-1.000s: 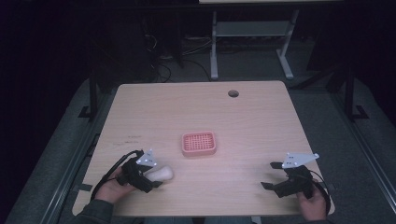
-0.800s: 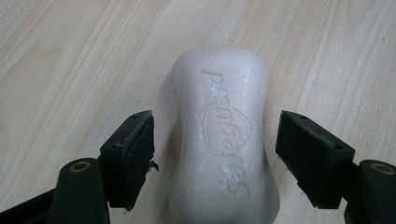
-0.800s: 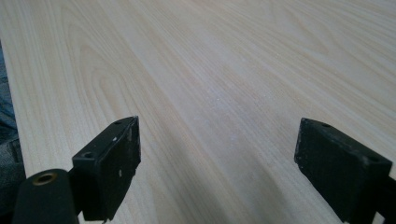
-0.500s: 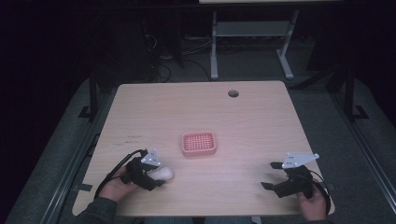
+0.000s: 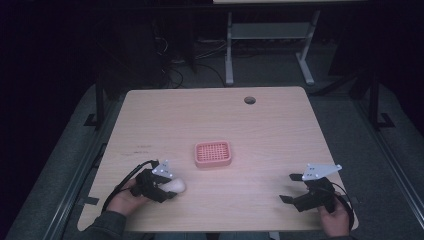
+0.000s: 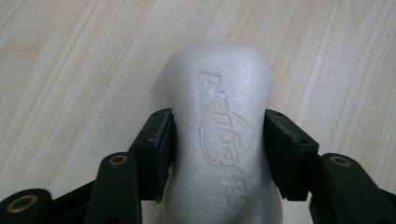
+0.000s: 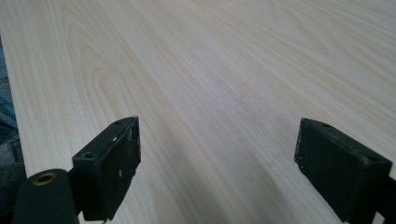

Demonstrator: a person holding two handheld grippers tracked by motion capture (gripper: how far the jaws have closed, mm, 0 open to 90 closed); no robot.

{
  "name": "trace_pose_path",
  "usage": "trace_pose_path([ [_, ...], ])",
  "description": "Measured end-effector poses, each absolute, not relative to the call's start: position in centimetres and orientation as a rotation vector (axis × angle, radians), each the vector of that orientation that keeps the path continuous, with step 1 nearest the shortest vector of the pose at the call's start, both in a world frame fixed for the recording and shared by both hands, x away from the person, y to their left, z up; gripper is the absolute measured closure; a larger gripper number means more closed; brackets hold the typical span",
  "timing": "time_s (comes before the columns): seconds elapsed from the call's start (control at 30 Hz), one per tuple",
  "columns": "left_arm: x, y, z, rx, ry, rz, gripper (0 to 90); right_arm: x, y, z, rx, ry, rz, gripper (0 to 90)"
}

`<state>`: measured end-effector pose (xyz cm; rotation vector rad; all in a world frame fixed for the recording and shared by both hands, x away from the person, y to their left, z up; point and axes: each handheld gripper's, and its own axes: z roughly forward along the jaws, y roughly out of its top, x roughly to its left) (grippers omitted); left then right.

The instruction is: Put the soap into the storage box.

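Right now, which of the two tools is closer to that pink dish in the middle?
Left. The left tool, shut on a white soap bar, sits just below-left of the pink dish; the right tool is open, farther off at lower right.

Dim room, grey floor (image 5: pixel 60 165), wooden table (image 5: pixel 280 130)

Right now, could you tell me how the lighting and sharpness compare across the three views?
High view: dim, the room beyond the table nearly black, the pink tray still readable. Left gripper view: bright and sharp on the white soap bar, embossed lettering crisp. Right gripper view: evenly lit wood grain, soft shadows under the jaws, which look slightly soft.
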<state>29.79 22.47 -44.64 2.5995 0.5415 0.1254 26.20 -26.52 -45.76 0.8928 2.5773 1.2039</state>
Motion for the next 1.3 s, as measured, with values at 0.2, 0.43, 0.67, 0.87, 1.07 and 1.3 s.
trace_pose_path([
  [0.2,29.8,22.4,-44.6,2.609,0.551,0.123,48.6,26.2,-26.5,-45.7,0.889,2.576,1.204,14.2],
  [0.43,29.8,22.4,-44.5,2.611,0.559,0.129,49.0,26.2,-26.5,-45.7,0.885,2.576,1.206,14.2],
  [0.67,29.8,22.2,-44.4,2.610,0.558,0.113,49.2,26.1,-26.5,-45.6,0.886,2.574,1.206,14.2],
  [0.87,29.7,22.4,-43.9,2.599,0.559,0.125,49.2,26.0,-26.4,-45.6,0.882,2.572,1.210,14.2],
  [1.07,29.6,22.6,-43.4,2.578,0.570,0.137,49.3,25.9,-26.4,-45.6,0.880,2.569,1.213,14.2],
  [1.3,30.0,22.1,-42.8,2.583,0.553,0.144,49.3,25.8,-26.4,-45.6,0.879,2.570,1.210,14.1],
])
